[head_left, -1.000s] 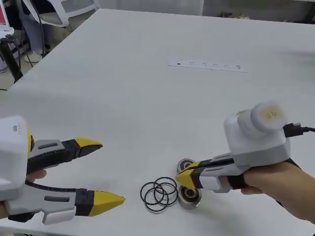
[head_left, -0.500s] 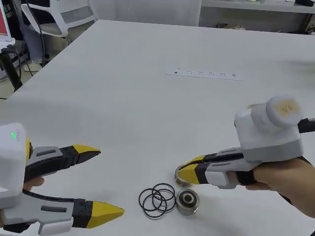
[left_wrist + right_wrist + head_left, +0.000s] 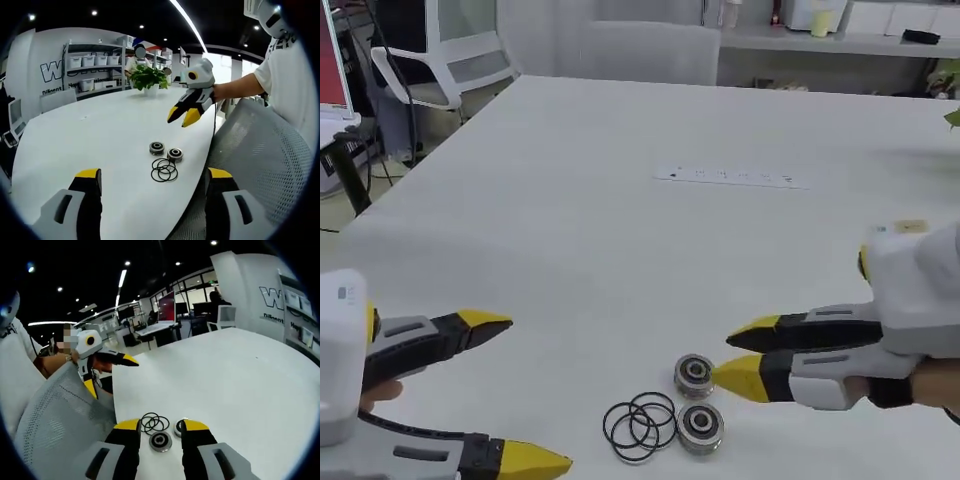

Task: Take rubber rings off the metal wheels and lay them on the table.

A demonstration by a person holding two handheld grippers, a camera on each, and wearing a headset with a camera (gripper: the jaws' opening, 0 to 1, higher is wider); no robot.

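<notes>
The left gripper (image 3: 510, 392) sits at the lower left of the head view, its jaws spread wide with nothing between them. The right gripper (image 3: 743, 352) reaches in from the right edge, jaws parted a little and empty, its lower tip just beside the farther metal wheel (image 3: 694, 372). The nearer metal wheel (image 3: 701, 425) lies below that one at bottom centre. A small heap of overlapping black rubber rings (image 3: 640, 425) rests on the white table (image 3: 620, 220), just left of the nearer wheel.
</notes>
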